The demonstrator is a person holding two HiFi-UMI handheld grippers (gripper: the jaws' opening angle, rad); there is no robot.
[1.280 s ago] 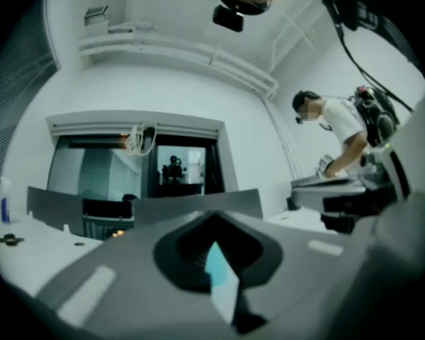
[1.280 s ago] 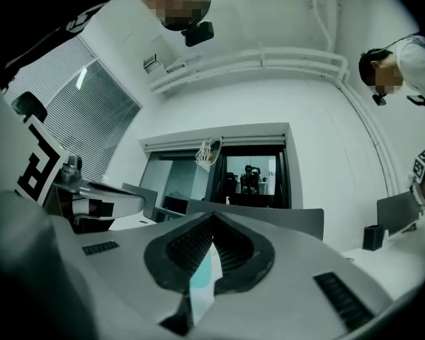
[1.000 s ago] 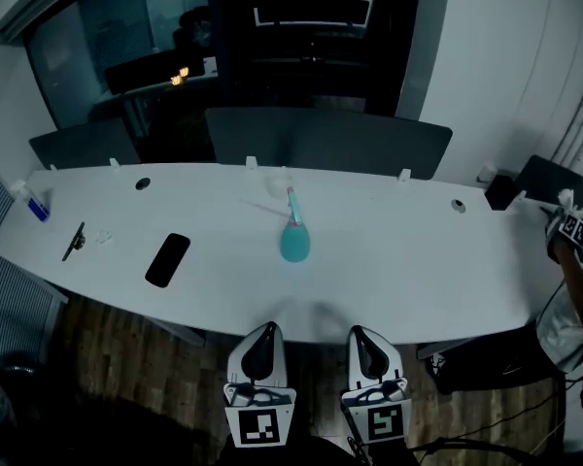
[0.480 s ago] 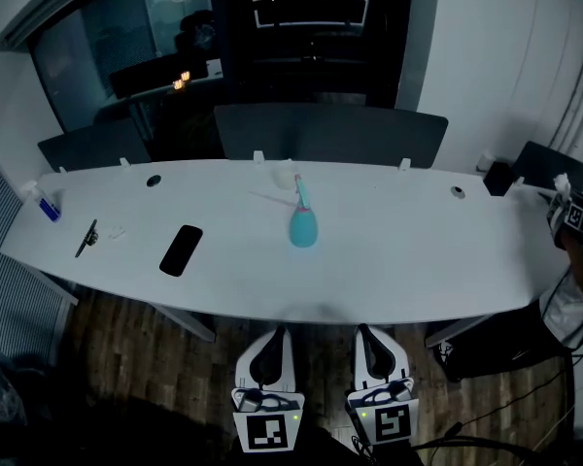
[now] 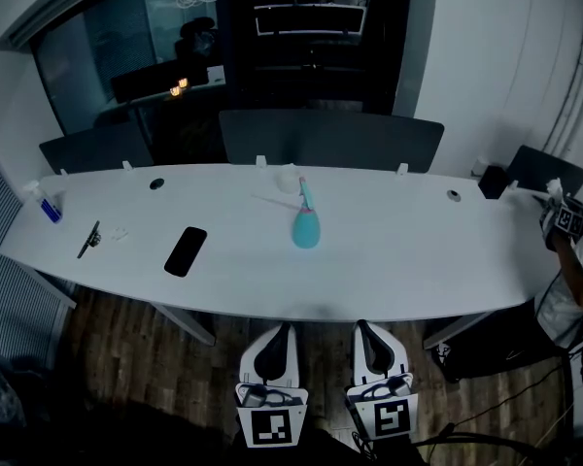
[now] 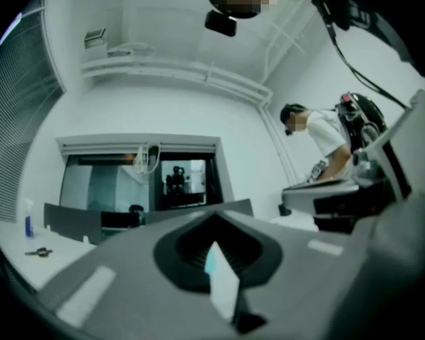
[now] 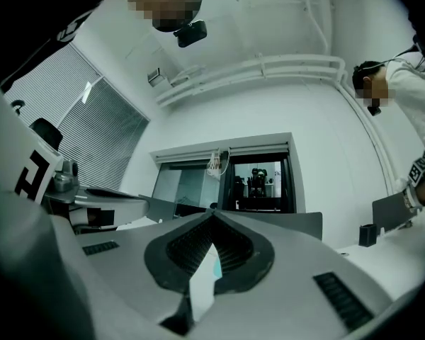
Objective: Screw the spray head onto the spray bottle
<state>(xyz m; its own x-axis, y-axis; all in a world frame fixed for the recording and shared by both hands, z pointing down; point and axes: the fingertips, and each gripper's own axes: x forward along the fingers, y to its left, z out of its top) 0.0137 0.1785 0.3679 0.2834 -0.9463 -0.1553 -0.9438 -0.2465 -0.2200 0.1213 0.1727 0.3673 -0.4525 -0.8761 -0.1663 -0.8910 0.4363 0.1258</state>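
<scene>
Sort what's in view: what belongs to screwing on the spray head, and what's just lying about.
For the job: bottle, spray head (seemingly the pink-tipped piece at its far end), left gripper and right gripper, both shut and empty.

Lying about: phone, pen, small blue bottle, black box.

I hold my left gripper (image 5: 281, 330) and right gripper (image 5: 361, 326) side by side, low in the head view, both pointing forward and roughly level. In each gripper view the jaws are pressed together, tips meeting, nothing between them.
</scene>
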